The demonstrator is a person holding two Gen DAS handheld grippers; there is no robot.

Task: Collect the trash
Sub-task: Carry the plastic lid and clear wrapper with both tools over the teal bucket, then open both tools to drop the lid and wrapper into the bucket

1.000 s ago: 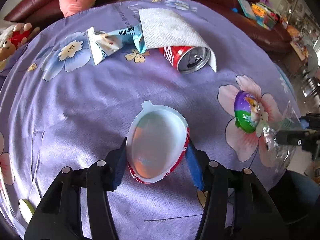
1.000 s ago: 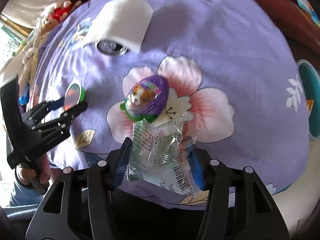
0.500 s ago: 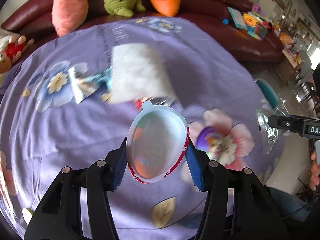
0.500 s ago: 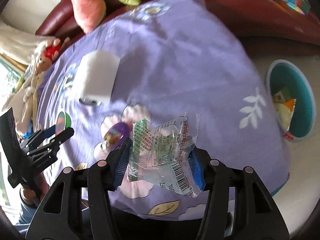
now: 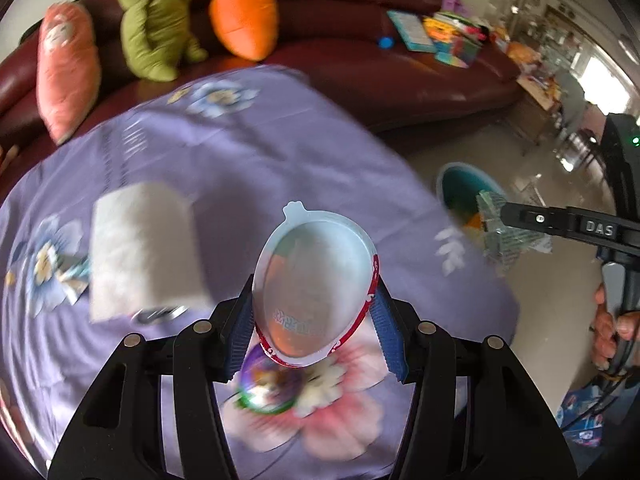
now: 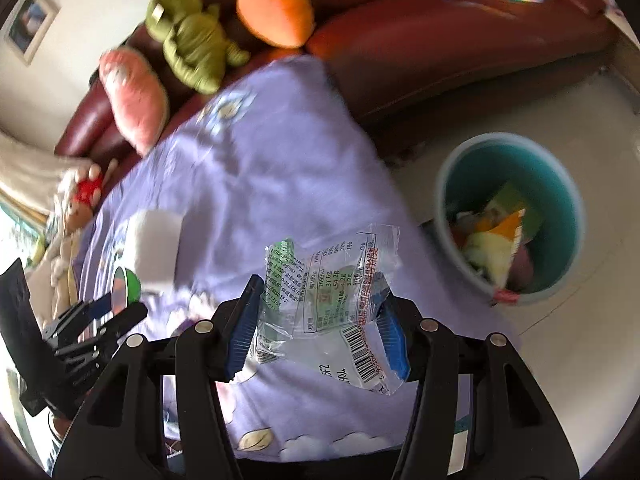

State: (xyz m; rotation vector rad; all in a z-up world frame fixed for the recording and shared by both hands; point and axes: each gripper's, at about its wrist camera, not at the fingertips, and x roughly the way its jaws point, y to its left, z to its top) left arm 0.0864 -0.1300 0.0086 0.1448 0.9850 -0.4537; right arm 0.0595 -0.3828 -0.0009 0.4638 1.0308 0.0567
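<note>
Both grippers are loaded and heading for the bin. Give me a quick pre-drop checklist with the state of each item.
1. Left gripper clamps the egg-shaped shell half between its blue pads: ok.
2. Right gripper clamps the clear wrapper: ok.
3. Teal bin is open on the floor beside the table, with room above the trash inside: ok.
4. Right gripper's wrapper is over the bin mouth: not ok; in the right wrist view it hangs over the purple tablecloth.
5. Shell half is over the bin: not ok; it is above the table.
6. Trash left on the table, paper towel and purple egg toy: not ok.
</note>
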